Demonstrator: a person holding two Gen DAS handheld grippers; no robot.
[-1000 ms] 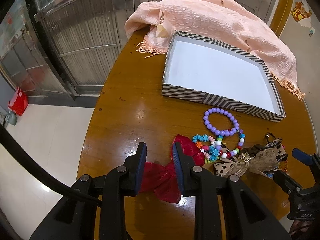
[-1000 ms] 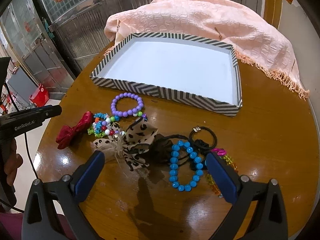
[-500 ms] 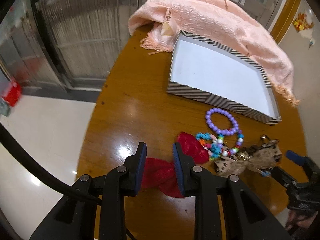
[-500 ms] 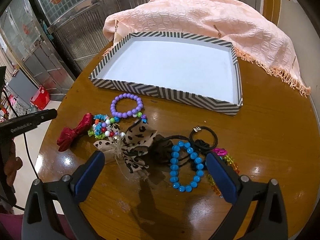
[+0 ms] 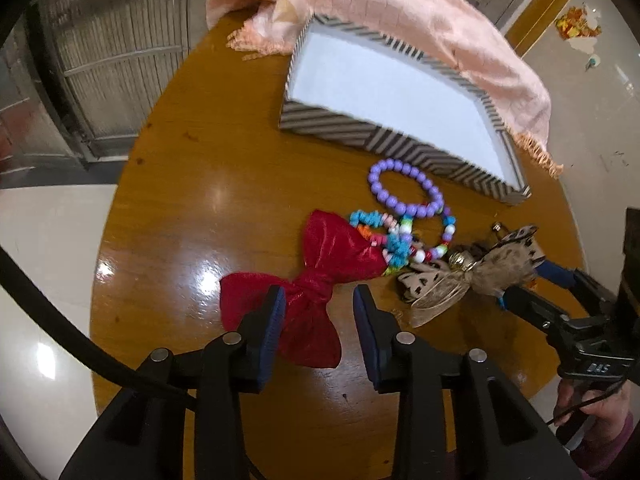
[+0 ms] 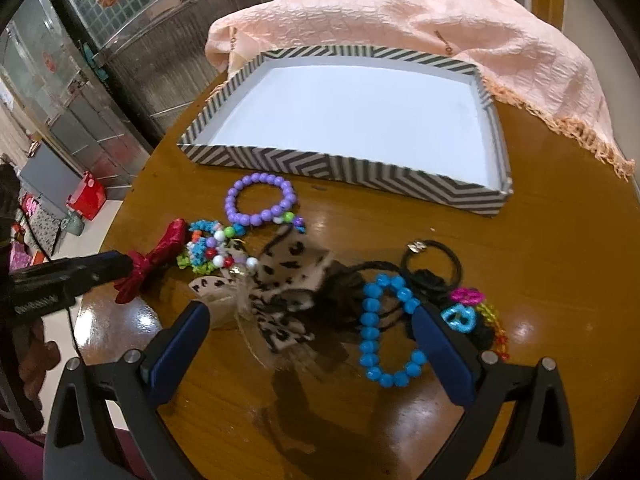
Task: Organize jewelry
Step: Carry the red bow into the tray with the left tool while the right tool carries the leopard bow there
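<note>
A red bow (image 5: 316,284) lies on the round wooden table; my left gripper (image 5: 318,308) is open with its fingers on either side of the bow's knot, not closed on it. The bow also shows in the right wrist view (image 6: 154,260). Beside it lie a multicoloured bead bracelet (image 5: 394,240), a purple bead bracelet (image 5: 404,192) and a leopard-print bow (image 5: 468,276). My right gripper (image 6: 310,336) is open wide, low over the leopard bow (image 6: 280,288) and a blue bead bracelet (image 6: 384,332). A striped tray with a white floor (image 6: 344,164) stands behind.
A pink shawl (image 6: 400,12) drapes over the table's far side behind the tray. Black hair ties (image 6: 434,258) and small coloured charms (image 6: 466,304) lie at the right. The table edge (image 5: 104,240) drops to a tiled floor on the left.
My left gripper has opened a little and moved forward, so the red bow's knot now sits between its fingers. My right gripper has come lower and closer to the leopard bow.
</note>
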